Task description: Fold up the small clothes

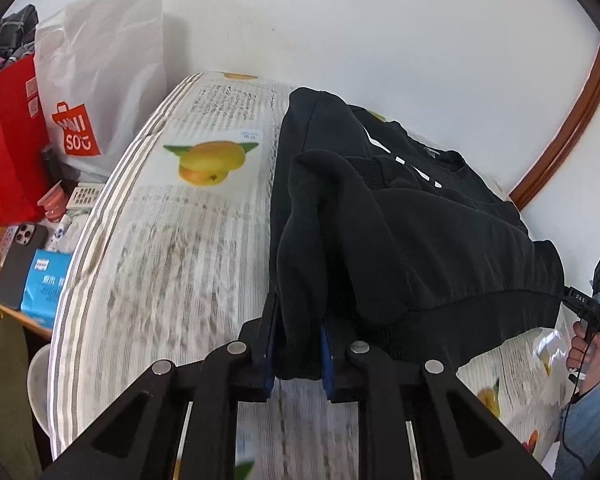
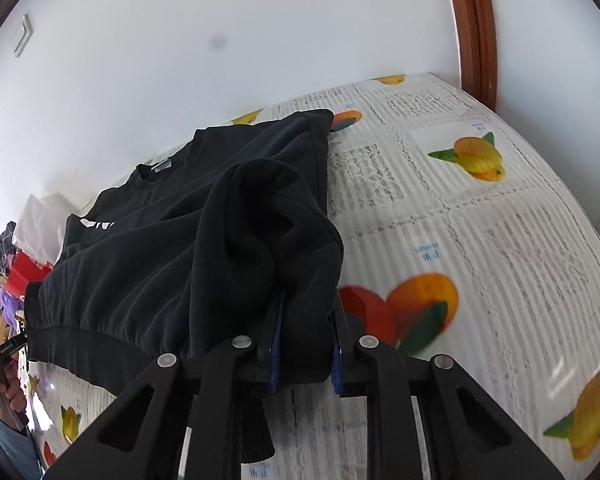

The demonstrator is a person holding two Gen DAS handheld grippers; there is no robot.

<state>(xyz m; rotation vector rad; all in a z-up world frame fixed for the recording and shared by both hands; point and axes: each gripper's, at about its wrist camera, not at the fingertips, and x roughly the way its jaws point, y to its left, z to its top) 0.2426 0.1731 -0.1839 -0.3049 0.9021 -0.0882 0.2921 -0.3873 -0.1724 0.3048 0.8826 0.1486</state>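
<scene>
Step in hand: you lift hem of black sweatshirt (image 1: 400, 216) to fold it toward collar. Left gripper (image 1: 298, 344) clamped on bunched hem corner, blue pads nearly together with cloth between. Right gripper (image 2: 306, 344) same, pinching opposite hem corner. Sweatshirt body lies on fruit-print tablecloth (image 1: 172, 248), collar at far end near wall; hem raised off tablecloth, stretched between both grippers. Next, likely: carry both corners level toward collar, keep hem taut, lay down, then release.
</scene>
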